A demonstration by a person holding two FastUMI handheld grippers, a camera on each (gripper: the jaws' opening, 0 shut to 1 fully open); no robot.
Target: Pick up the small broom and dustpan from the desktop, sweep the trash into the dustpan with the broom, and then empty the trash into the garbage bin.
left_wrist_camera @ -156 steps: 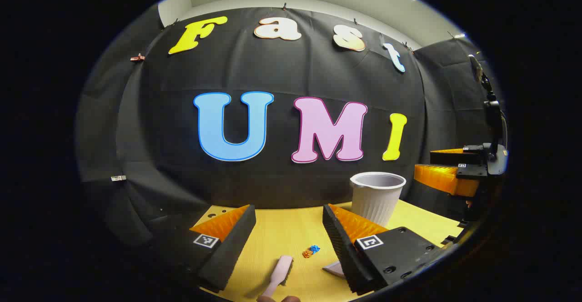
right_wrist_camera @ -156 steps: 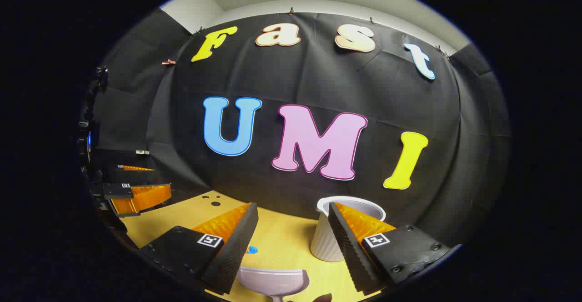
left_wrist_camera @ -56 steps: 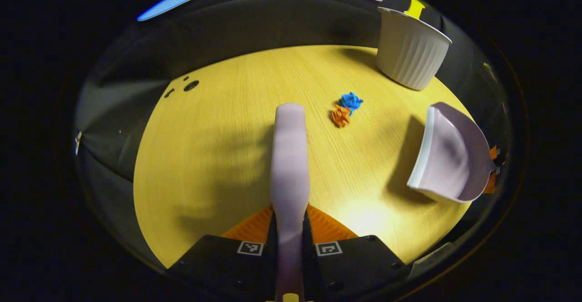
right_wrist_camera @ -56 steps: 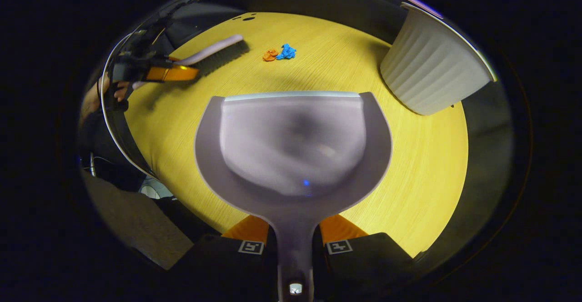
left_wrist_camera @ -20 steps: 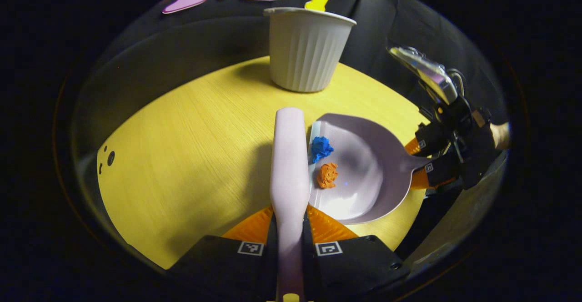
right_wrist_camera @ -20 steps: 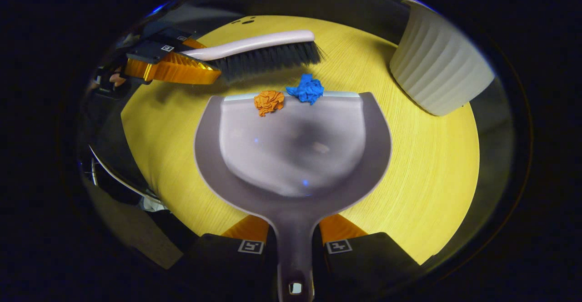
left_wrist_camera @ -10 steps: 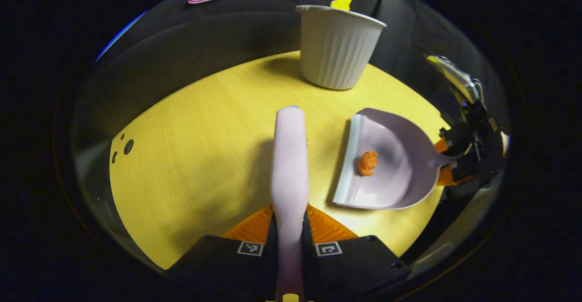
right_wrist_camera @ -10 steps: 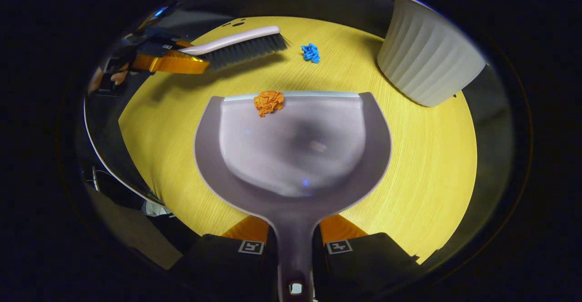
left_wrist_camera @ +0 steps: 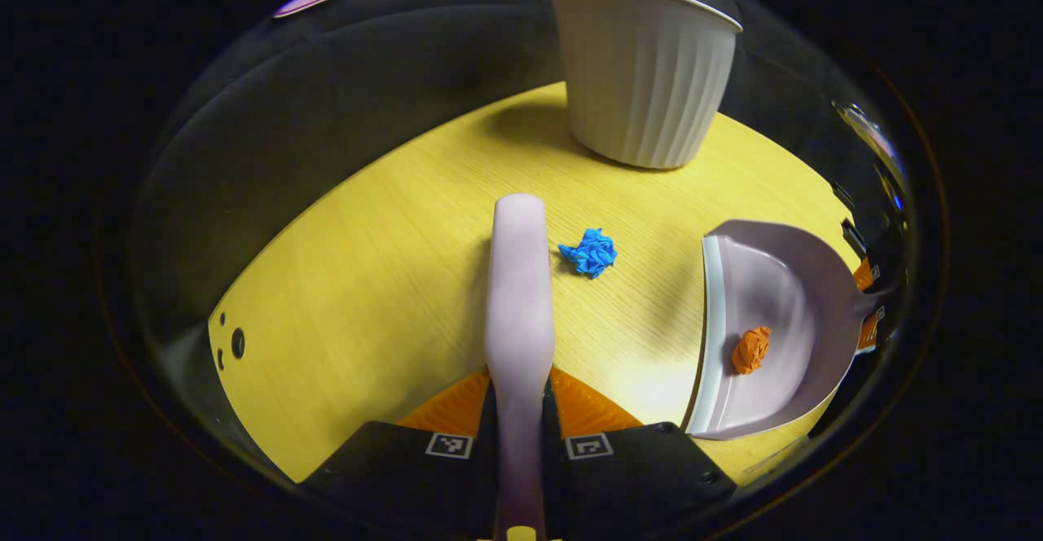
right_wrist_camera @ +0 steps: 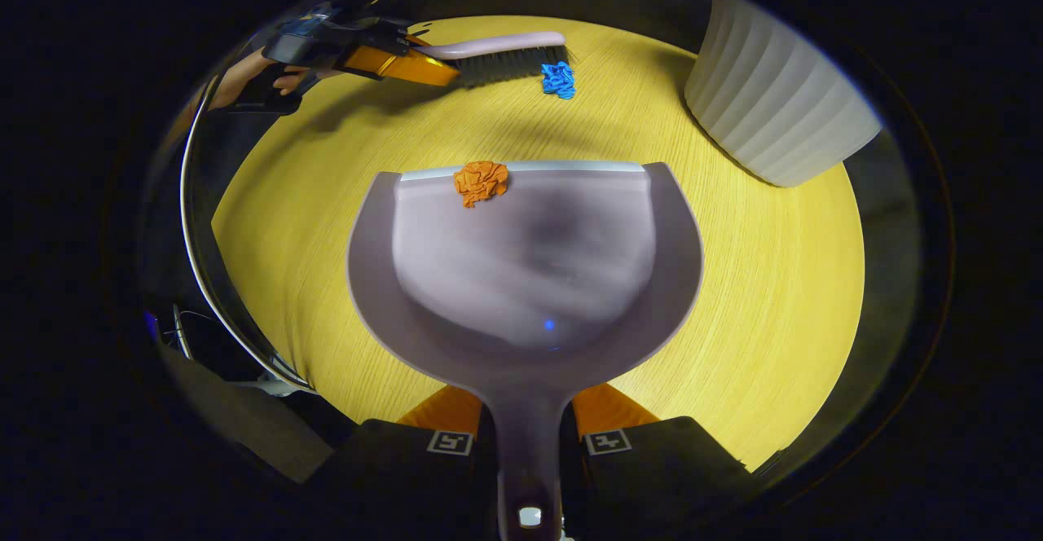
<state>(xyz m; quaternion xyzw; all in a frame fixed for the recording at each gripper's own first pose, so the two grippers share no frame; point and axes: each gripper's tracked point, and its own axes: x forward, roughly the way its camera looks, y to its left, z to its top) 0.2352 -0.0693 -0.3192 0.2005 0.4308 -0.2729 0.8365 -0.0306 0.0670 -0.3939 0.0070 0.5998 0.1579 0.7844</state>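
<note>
In the left gripper view, we had our left gripper (left_wrist_camera: 518, 411) clamped on the handle of the broom (left_wrist_camera: 518, 296), both fingers pressing its sides, the broom running straight up toward twelve o'clock over the yellow desk (left_wrist_camera: 367, 280). Just beside the broom's far end, at about one o'clock from it, lay the blue scrap (left_wrist_camera: 589, 251), on the desk and not in the pan. At three o'clock sat the dustpan (left_wrist_camera: 774, 313) with the orange scrap (left_wrist_camera: 750, 349) in it near its front lip. Farthest off, at twelve to one o'clock, stood the white ribbed bin (left_wrist_camera: 644, 68), upright.

In the right gripper view, our right gripper (right_wrist_camera: 528, 435) gripped the dustpan's handle from both sides. The orange scrap (right_wrist_camera: 481, 181) rested at the pan's lip, the blue scrap (right_wrist_camera: 559, 79) lay beyond at twelve o'clock touching the bristles, and the bin (right_wrist_camera: 774, 109) stood at two o'clock.
</note>
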